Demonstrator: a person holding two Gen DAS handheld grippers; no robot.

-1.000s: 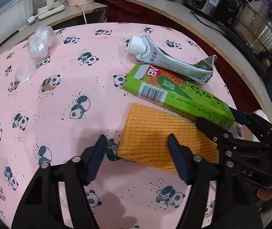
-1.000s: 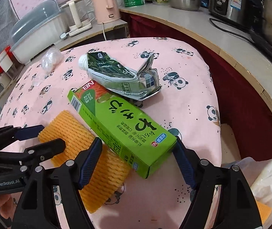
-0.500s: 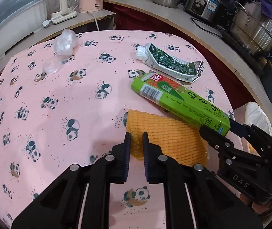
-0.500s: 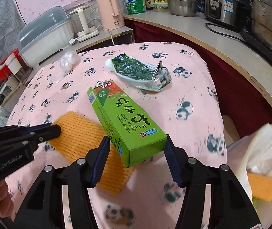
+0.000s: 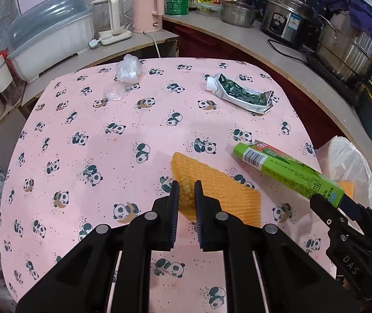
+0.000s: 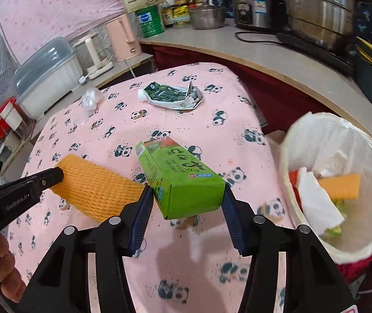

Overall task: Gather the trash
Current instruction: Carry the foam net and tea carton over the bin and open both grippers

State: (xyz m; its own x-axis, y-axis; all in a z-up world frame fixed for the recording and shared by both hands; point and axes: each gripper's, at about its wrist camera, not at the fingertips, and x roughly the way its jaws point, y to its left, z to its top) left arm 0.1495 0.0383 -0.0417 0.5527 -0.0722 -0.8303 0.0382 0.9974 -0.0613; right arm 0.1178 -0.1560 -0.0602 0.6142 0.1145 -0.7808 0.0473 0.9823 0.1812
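- left gripper (image 5: 184,191): jaws spread a second ago over the orange foam net sleeve (image 5: 213,186), now pressed onto its near-left edge, foam bunched between the blue pads. Sleeve looks raised off the pink panda tablecloth (image 5: 87,120) at the pinched end, far end trailing lower right of the left wrist view. Judgement: grasp done, sleeve on its way to the bin.
- left hand pose: gripper tilted steeply down at the table; table looks further away than a second ago, so the hand has risen. In the right wrist view it comes in from the left edge, person's fingers (image 6: 3,268) wrapped on the handle at lower left.
- right gripper (image 6: 187,198): jaws have just been closing, now clamped on both sides of the near end of the green toothpaste box (image 6: 178,177). Box is off the cloth, centre of the right wrist view, far end pointing up-left.
- right hand pose: angled down, swung toward the right side of the frame since a second ago; white-lined trash bin (image 6: 347,140) now fills the right edge, just beside the table, with paper and orange scrap already inside.
- Judgement: both items mid-carry, drop not yet done.
- Left behind: squeezed toothpaste tube (image 5: 239,95) upper right of the left wrist view, crumpled clear plastic (image 5: 128,71) upper centre-left, both untouched on the cloth.
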